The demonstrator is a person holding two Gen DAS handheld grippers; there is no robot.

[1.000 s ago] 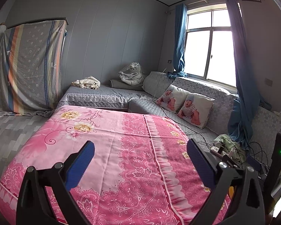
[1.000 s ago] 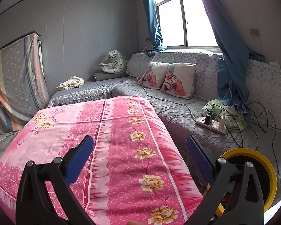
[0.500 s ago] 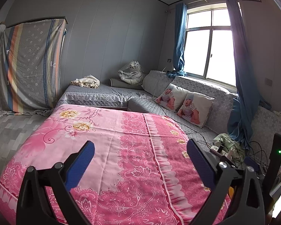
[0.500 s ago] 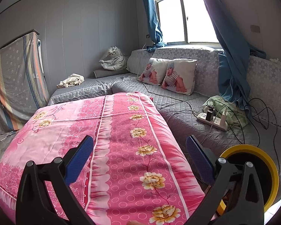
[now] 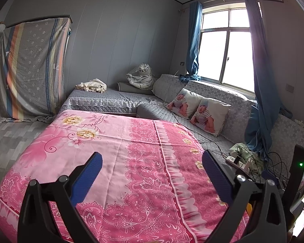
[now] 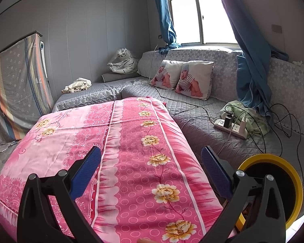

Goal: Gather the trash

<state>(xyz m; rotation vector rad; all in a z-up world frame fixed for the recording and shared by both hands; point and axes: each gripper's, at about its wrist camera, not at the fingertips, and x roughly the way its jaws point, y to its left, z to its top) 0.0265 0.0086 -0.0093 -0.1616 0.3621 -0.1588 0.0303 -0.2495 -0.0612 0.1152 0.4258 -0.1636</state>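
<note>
My left gripper is open and empty, held above a table under a pink flowered cloth. My right gripper is open and empty too, above the same pink cloth, nearer its right edge. A round yellow-rimmed bin with a dark inside stands low at the right, just beyond the right finger. No loose trash shows on the cloth in either view.
A grey quilted corner sofa wraps the back and right, with two baby-print cushions, a power strip with cables, a green cloth, a bagged toy tiger and a crumpled cloth. Blue curtains hang by the window.
Both views have shifted slightly: the pink cloth sits a little lower and farther in the frames. Both grippers stay open and empty.
</note>
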